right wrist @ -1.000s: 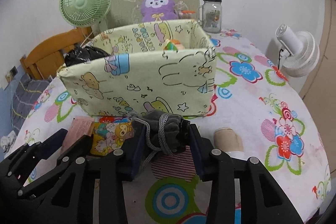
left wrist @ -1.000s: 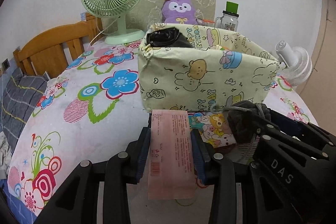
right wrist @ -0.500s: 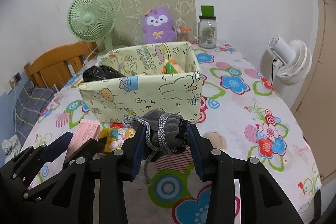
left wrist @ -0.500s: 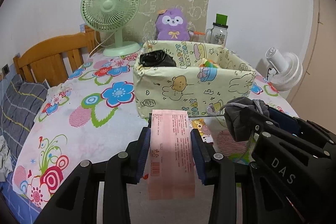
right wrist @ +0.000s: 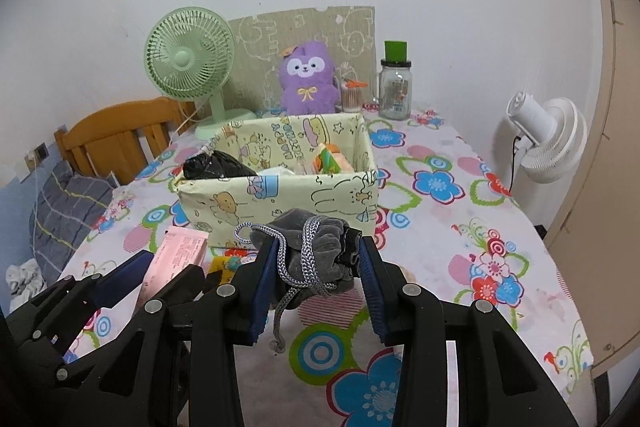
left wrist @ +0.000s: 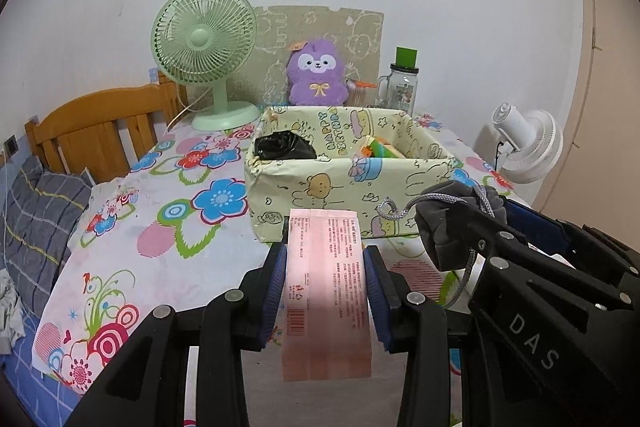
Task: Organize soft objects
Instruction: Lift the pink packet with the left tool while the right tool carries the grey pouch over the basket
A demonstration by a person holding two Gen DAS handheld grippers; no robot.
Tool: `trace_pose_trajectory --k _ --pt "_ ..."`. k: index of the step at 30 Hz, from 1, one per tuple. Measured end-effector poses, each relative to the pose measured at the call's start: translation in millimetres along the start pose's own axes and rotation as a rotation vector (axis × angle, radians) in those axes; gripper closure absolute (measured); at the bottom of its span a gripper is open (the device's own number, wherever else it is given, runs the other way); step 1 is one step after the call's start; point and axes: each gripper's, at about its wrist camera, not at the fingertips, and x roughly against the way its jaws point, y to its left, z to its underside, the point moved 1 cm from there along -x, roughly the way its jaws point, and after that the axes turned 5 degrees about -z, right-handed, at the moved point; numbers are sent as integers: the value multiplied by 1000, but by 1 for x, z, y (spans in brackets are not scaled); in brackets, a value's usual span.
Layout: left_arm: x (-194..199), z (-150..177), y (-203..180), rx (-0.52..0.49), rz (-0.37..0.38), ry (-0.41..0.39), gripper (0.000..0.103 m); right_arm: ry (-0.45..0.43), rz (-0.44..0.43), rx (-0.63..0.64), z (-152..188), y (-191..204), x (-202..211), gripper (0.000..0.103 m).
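Observation:
My left gripper (left wrist: 325,255) is shut on a flat pink packet (left wrist: 326,291) with printed text, held above the flowered table. My right gripper (right wrist: 318,251) is shut on a grey drawstring pouch (right wrist: 316,251), its cord dangling below. The pouch (left wrist: 452,219) and right gripper also show at the right of the left wrist view, and the pink packet (right wrist: 178,253) at the left of the right wrist view. Ahead stands a pale yellow cartoon-print box (left wrist: 320,195), open on top, holding a black bag (left wrist: 284,147) and colourful items (right wrist: 332,159).
Behind the box stand a green fan (left wrist: 204,43), a purple plush (left wrist: 318,75) and a glass jar with a green lid (right wrist: 395,87). A white fan (right wrist: 548,139) sits at the right table edge. A wooden bed frame (left wrist: 96,131) is at left. A small cartoon-print packet (right wrist: 228,263) lies before the box.
Both grippers rose and drew back from the box with their loads, so the box looks smaller and its inside shows. The grips are unchanged.

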Motion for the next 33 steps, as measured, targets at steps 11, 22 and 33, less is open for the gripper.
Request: trace_pose_trajectory --k 11,22,33 --pt "9 -9 -14 -18 9 -25 64 -38 -2 14 -8 2 17 59" --pt "14 -22 -21 -29 12 -57 64 -69 4 23 -17 3 28 59" --pt "10 -36 -26 -37 17 -74 64 -85 8 15 -29 -3 27 59"
